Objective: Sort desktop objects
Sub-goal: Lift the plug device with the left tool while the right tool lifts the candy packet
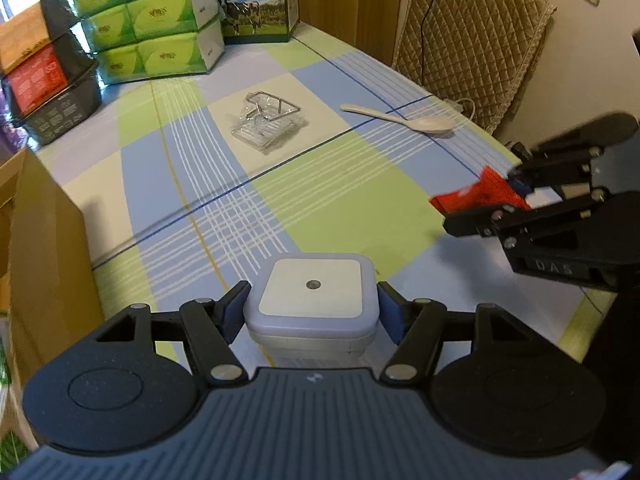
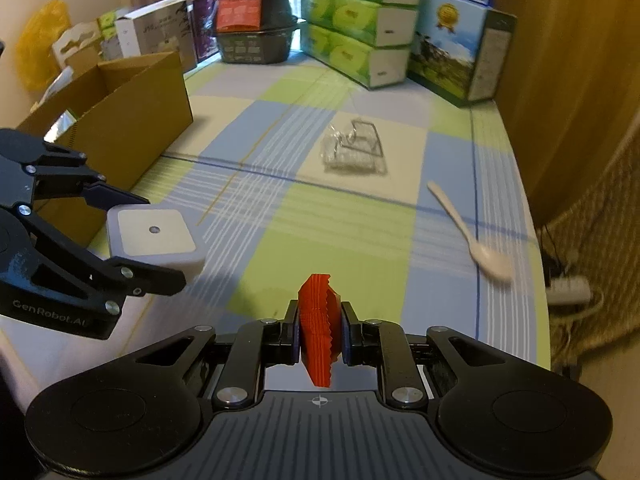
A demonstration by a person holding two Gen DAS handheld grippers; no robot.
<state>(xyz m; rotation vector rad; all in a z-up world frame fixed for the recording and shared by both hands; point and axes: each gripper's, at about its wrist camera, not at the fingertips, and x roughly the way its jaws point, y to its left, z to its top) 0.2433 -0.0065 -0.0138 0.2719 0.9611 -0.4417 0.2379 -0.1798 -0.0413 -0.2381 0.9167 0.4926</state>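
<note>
The left gripper [image 1: 312,308] held a square white-and-lilac night light [image 1: 313,303], its blue-padded fingers [image 1: 231,312] pressed against the light's two sides, at the near edge of the checked tablecloth [image 1: 340,208]. The right gripper [image 2: 320,334] had its fingers drawn narrow and clamped on a red packet [image 2: 318,328] with a serrated edge, held upright between the pads. In the left wrist view that gripper appeared at the right, with the red packet sticking out leftward over the cloth; in the right wrist view the left gripper appeared at the left, with the night light just in front of a brown cardboard box [image 2: 120,120]. Farther out, near the middle of the table, lay a clear plastic-wrapped metal rack [image 1: 269,120], and to its right, apart from it, a white plastic spoon [image 1: 400,119] lay flat near the table's right edge. At the far end stood stacked green tissue packs [image 1: 152,20], a milk carton box with cows [image 1: 258,0] and a dark basket [image 1: 60,108] holding boxes.
</note>
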